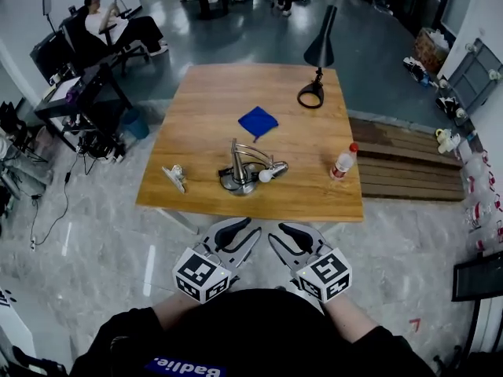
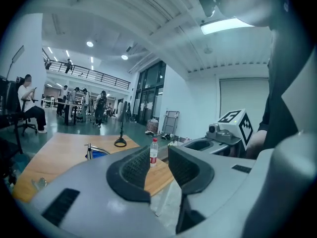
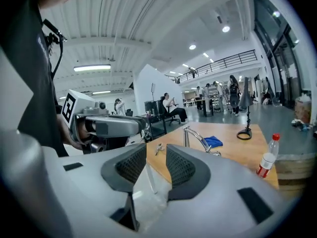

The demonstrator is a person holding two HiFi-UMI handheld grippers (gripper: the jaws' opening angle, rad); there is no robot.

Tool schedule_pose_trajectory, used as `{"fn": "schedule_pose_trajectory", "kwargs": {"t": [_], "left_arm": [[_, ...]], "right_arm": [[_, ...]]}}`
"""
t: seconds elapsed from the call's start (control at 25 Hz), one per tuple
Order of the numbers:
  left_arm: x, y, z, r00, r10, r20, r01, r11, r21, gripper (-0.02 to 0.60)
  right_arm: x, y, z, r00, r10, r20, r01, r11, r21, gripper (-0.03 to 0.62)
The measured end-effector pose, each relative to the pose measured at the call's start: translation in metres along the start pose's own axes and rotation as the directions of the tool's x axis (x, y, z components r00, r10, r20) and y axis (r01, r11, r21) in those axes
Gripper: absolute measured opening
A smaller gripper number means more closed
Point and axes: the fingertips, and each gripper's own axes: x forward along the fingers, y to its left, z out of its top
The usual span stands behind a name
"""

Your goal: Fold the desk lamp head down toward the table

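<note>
The black desk lamp [image 1: 321, 49] stands at the far right of the wooden table [image 1: 204, 116], its round base on the top and its cone head raised on the stem. It shows small and distant in the left gripper view [image 2: 120, 133] and the right gripper view [image 3: 245, 113]. Both grippers hover side by side close to my body, short of the table's near edge. My left gripper [image 1: 245, 232] [image 2: 158, 155] is open with nothing between its jaws. My right gripper [image 1: 283, 236] [image 3: 156, 157] is open too, and empty.
On the table lie a blue cloth [image 1: 258, 122], a metal faucet-like fixture [image 1: 247, 167], a red-capped bottle [image 1: 343, 162] and a small metal piece [image 1: 174, 176]. A wooden platform [image 1: 409, 159] runs along the right. A seated person [image 1: 110, 22] and office gear are at the back left.
</note>
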Motion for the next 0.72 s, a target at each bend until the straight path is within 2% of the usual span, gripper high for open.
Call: {"fn": "schedule_pose_trajectory", "kwargs": {"t": [0.2,0.32,0.48,0.72], "left_arm": [[-0.023,-0.005,0.013,0.999,-0.025,0.026,0.025,1.000,0.012,0.119],[-0.033,-0.004,0.007,0.999,-0.047,0.019,0.047,0.999,0.006,0.092],[-0.042,-0.001,0.008,0.998,-0.062,0.026,0.062,0.998,0.022,0.017],[-0.052,0.001,0.002,0.996,-0.088,0.020,0.088,0.996,0.010,0.009]], "right_arm": [[-0.005,0.023,0.027,0.996,-0.003,0.093,0.001,1.000,0.018,0.064],[-0.003,0.038,0.030,0.995,-0.004,0.104,0.001,1.000,0.027,0.043],[0.001,0.048,0.033,0.993,-0.015,0.114,0.014,1.000,0.012,0.009],[0.008,0.051,0.028,0.993,-0.073,0.095,0.072,0.997,0.020,0.006]]}}
